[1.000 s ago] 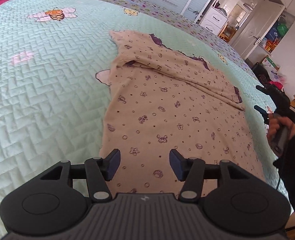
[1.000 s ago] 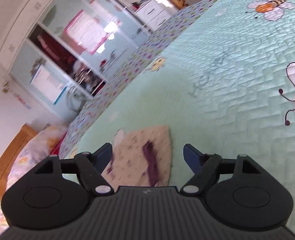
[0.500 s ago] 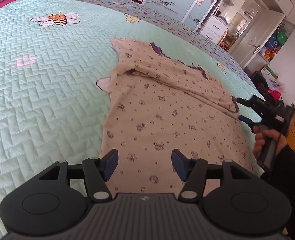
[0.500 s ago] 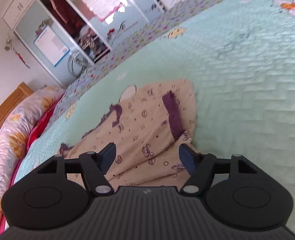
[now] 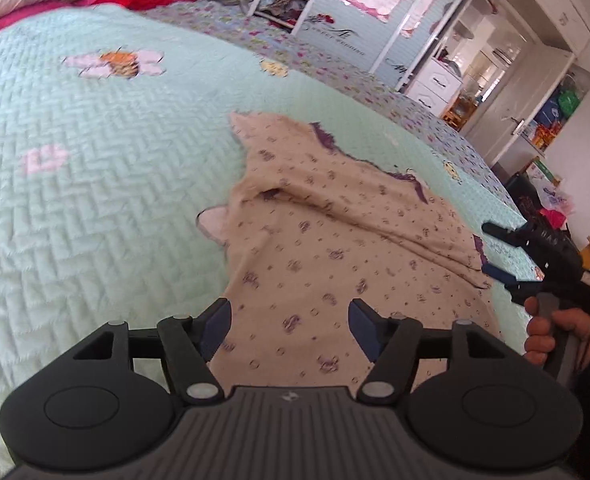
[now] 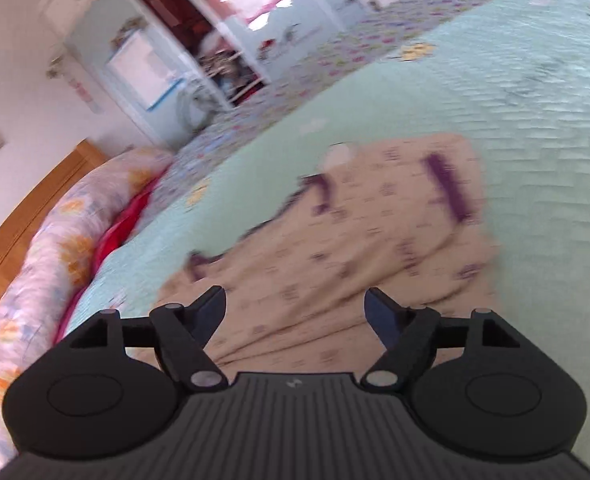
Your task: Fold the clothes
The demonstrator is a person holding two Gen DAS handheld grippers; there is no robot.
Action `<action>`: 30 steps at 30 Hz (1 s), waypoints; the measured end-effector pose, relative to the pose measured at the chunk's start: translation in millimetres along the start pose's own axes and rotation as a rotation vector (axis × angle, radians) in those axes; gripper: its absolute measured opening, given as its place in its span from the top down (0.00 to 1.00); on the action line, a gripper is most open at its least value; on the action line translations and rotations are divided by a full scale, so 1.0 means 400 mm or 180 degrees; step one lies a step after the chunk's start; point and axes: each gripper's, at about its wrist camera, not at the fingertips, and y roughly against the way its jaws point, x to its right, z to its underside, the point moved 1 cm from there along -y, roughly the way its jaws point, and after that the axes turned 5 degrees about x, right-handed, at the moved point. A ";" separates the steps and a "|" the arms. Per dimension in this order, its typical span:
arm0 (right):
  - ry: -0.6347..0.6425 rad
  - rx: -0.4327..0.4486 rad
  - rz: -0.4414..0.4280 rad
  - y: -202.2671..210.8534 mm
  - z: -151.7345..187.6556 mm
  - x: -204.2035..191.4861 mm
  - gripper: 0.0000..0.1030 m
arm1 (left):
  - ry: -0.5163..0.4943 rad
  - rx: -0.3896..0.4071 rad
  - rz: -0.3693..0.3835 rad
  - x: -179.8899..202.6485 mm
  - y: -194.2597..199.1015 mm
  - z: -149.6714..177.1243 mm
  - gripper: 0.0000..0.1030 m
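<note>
With both sets of fingers (image 5: 286, 322) (image 6: 295, 312) opening and empty above the beige purple-trimmed printed garment (image 5: 335, 248) on the mint quilted bed (image 5: 95, 200), I judge gripping its edges comes next.

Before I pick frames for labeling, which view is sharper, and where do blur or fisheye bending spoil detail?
Left wrist view: mostly sharp, and the beige printed garment shows its print clearly; fisheye bends the quilted bedspread; the wardrobe is washed out by daylight. Right wrist view: motion blur smears the garment and shelves, while the right gripper stays crisp.
</note>
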 end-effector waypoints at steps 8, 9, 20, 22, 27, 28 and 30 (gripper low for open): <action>-0.0093 -0.0367 -0.0822 -0.273 0.032 -0.297 0.24 | -0.0102 0.0465 0.0101 -0.048 -0.039 -0.049 0.34; -0.0209 -0.0427 -0.0843 -0.327 0.039 -0.315 0.24 | -0.0105 0.0560 0.0043 -0.061 -0.060 -0.074 0.34; -0.0972 -0.0824 -0.0550 -0.777 -0.019 -0.338 0.23 | 0.0066 0.0690 0.0158 -0.129 -0.158 -0.097 0.34; -0.0962 -0.0771 -0.0623 -0.716 -0.003 -0.342 0.24 | 0.0141 0.0657 0.0217 -0.136 -0.159 -0.095 0.34; -0.0862 -0.0720 -0.0702 -0.618 0.060 -0.354 0.23 | 0.0311 0.0661 0.0245 -0.149 -0.152 -0.086 0.34; -0.0858 -0.0773 -0.0662 -0.647 0.053 -0.360 0.23 | 0.0338 0.0668 0.0241 -0.152 -0.152 -0.085 0.34; -0.0850 -0.0878 -0.0583 -0.704 0.040 -0.373 0.23 | 0.0365 0.0653 0.0202 -0.157 -0.156 -0.082 0.34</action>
